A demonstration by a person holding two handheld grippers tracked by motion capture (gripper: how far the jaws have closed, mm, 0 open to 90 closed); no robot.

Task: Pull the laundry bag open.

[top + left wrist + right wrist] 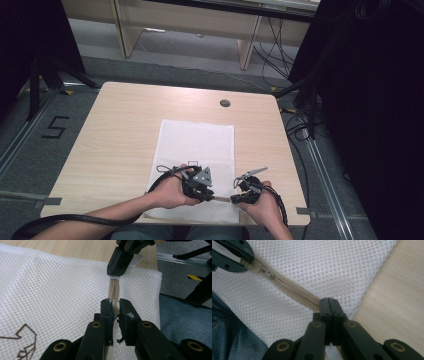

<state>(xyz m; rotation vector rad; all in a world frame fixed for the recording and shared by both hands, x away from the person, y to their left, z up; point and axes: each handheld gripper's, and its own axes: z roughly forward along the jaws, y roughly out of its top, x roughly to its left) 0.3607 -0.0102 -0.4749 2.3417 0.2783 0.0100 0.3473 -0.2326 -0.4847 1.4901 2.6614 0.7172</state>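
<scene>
White mesh bag (196,150) is laid flat on the table (115,130). Its beige zipper (294,291) is pinched by the left gripper (114,310) at the slider and by the right gripper (328,305) at the zipper's end; unzipping appears barely begun.

Left tongs (216,198) clamped shut, right tongs (231,199) clamped shut, tips facing

The white mesh laundry bag (197,145) lay flat on the light wooden desk (120,130), its beige zipper (294,291) along the near edge.
</scene>
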